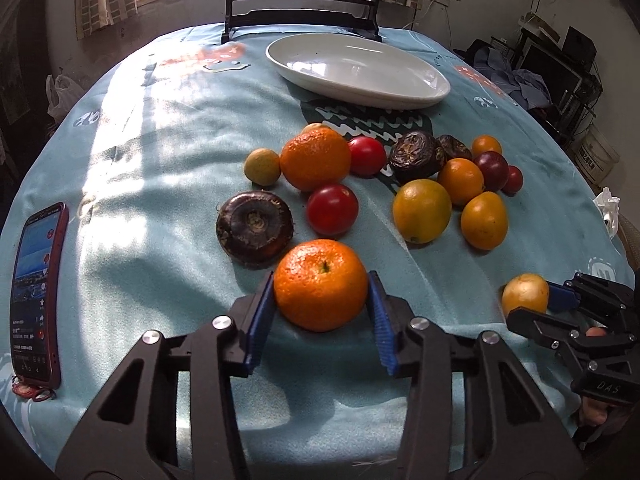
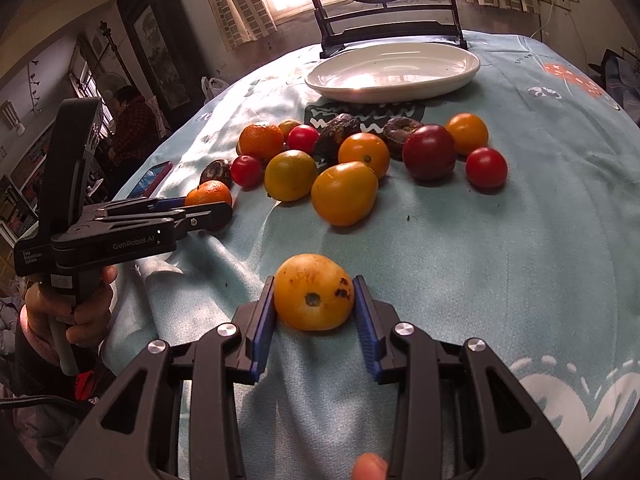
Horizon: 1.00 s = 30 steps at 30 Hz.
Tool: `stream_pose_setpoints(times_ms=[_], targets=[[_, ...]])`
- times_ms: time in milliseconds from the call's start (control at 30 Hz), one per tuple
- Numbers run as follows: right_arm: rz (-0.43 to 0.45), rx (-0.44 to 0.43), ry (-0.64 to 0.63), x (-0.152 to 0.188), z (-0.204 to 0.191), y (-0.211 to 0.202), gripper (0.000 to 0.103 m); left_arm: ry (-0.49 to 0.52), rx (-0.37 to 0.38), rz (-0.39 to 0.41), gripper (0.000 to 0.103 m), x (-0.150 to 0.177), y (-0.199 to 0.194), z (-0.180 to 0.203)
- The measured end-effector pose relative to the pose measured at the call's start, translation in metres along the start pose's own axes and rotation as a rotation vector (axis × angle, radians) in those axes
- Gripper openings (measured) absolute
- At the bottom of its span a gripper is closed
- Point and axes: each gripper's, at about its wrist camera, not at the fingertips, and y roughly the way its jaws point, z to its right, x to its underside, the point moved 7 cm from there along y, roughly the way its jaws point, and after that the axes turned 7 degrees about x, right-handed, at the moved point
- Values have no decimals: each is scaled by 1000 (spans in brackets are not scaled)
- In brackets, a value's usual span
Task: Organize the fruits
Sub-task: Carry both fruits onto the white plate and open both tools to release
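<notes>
With the left gripper point(image 1: 321, 308) snug on the orange point(image 1: 320, 284) and the right gripper point(image 2: 314, 312) snug on the yellow fruit point(image 2: 314, 292), both low on the cloth point(image 1: 160, 168), lift gently, then carry them to the empty plate point(image 1: 400, 96).

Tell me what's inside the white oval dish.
The white oval dish holds no fruit in either view: only window glare on its glazed bottom. Its near rim hides a thin strip of the inside, too shallow to conceal any fruit. All fruit lies on the blue tablecloth.
</notes>
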Motion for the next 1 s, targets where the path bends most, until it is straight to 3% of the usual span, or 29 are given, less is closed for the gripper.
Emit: stream_pose_setpoints(times_ms=[233,400,500,700,933,1000], targets=[[33,-29,13,-19,2,-11,38,-27,83,42,45,-16,-16,3],[170,11,42,-83,19,-23,38,-6,108,143,45,-77,-20,12],[207,47,66,-128,34,-10,38,-25,149,165,45,-124,-4,13],[92,151,98,-187,68,58,38,-36,77,88,45,-182,59,4],[-37,191,56,-204,80,111,38,-42,56,-17,46,-194,106,-8],[-51,184,55,-204,79,117,43,-39,55,-20,49,-194,109,-7]])
